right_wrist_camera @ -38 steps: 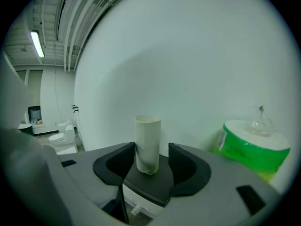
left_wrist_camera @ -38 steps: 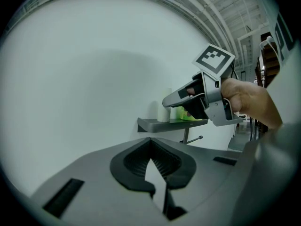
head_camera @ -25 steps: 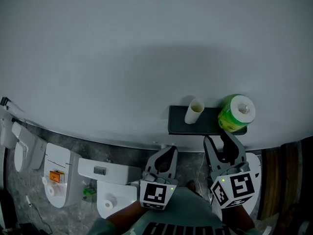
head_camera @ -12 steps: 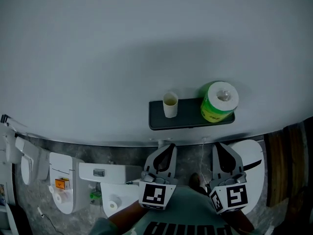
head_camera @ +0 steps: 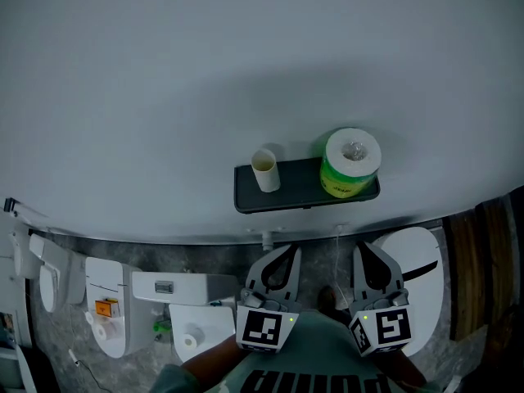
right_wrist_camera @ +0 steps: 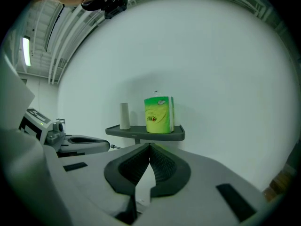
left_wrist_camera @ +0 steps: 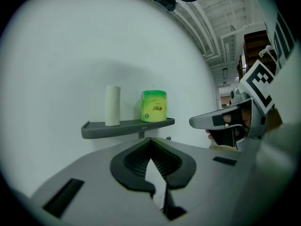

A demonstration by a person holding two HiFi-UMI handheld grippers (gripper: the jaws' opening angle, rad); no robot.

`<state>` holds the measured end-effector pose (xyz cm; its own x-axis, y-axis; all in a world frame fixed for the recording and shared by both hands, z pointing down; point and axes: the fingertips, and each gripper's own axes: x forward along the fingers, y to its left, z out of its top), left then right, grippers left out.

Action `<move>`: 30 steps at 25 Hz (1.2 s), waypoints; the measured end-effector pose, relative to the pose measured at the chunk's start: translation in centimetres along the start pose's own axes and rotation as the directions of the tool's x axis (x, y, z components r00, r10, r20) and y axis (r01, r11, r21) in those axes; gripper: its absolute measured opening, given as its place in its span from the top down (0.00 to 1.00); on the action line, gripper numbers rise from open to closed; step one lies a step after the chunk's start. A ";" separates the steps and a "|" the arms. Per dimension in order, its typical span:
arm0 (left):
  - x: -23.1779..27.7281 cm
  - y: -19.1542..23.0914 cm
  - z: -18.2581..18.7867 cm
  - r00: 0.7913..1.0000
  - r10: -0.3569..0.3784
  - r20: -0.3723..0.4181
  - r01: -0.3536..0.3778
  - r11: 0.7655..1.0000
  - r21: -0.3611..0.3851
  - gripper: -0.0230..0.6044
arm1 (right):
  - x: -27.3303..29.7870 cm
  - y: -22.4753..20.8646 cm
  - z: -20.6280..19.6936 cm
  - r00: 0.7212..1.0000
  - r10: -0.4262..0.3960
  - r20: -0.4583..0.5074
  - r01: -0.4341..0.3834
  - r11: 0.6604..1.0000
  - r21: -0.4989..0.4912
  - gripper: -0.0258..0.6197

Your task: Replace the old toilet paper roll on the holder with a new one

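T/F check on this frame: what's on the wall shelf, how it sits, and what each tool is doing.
1. The green-wrapped roll stands upright on the shelf. True.
2. The cardboard tube shares that shelf, left of the roll in the head view. True.
3. The right tool is shut on the green-wrapped roll. False: it is shut on nothing, short of the shelf.
4. The left tool has its jaws wide apart. False: they are together and empty.
5. The cardboard tube lies on its side. False: it stands upright.
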<state>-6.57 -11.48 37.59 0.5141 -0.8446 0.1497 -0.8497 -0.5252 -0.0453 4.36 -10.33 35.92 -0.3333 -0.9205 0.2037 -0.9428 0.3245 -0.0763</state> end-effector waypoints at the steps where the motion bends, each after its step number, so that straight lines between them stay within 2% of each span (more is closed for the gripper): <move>1: 0.0 -0.1 -0.2 1.000 0.000 -0.008 0.000 1.000 -0.003 0.96 | 0.0 -0.1 -0.1 1.000 0.000 0.001 0.000 1.000 0.003 0.94; 16: 0.2 0.0 -0.4 1.000 0.001 -0.018 0.000 1.000 0.018 0.96 | 0.6 -0.1 0.4 1.000 0.006 0.002 -0.006 1.000 -0.007 0.94; 20: 0.4 0.2 -0.6 0.999 0.001 -0.045 -0.002 1.000 -0.022 0.96 | 0.8 -0.2 0.5 1.000 0.001 0.001 -0.001 1.000 -0.009 0.94; 24: 0.8 0.8 0.0 1.000 0.015 0.012 -0.015 0.999 -0.035 0.96 | 1.0 -0.5 0.5 1.000 -0.006 0.005 0.006 1.000 -0.003 0.94; 28: 1.0 1.0 -0.1 1.000 0.011 -0.009 -0.012 0.999 -0.040 0.96 | 1.4 -0.7 0.9 1.000 -0.005 0.003 0.005 1.000 -0.009 0.94; 30: 1.1 1.2 0.3 1.000 0.019 0.012 -0.018 0.999 -0.042 0.96 | 1.7 -0.7 1.1 1.000 -0.001 0.005 0.001 1.000 -0.013 0.94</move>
<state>-7.01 -13.10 37.38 0.4994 -0.8554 0.1373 -0.8632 -0.5049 -0.0063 4.51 -12.35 35.23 -0.3325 -0.9218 0.1993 -0.9431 0.3264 -0.0634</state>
